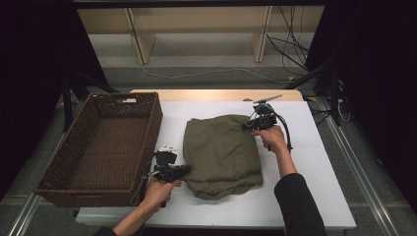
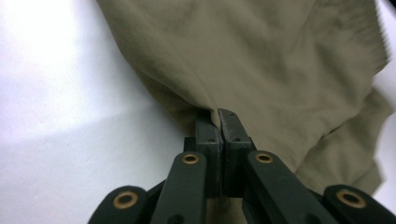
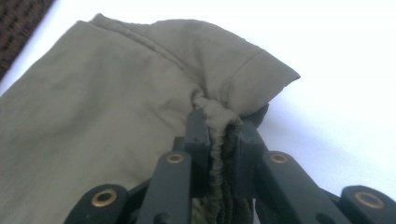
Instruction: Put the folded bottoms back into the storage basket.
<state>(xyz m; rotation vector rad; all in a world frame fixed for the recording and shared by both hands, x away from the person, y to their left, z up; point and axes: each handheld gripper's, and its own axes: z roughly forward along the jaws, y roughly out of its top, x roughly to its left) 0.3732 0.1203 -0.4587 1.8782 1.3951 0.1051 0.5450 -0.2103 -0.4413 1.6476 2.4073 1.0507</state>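
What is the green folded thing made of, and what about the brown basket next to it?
The green folded thing looks like soft woven cloth, maybe cotton: matte olive, with wrinkles and stitched seams, and it bunches where each gripper pinches it. The brown basket looks like woven wicker or rattan, though it might be plastic: dark brown strands criss-cross in its walls and floor.

A plain olive-green folded garment (image 1: pixel 223 154) is seen on a white counter (image 1: pixel 314 162). A dark brown woven basket (image 1: pixel 105 147) is shown beside it. Black jaws with brass-coloured rivets are borne by each hand-held gripper.
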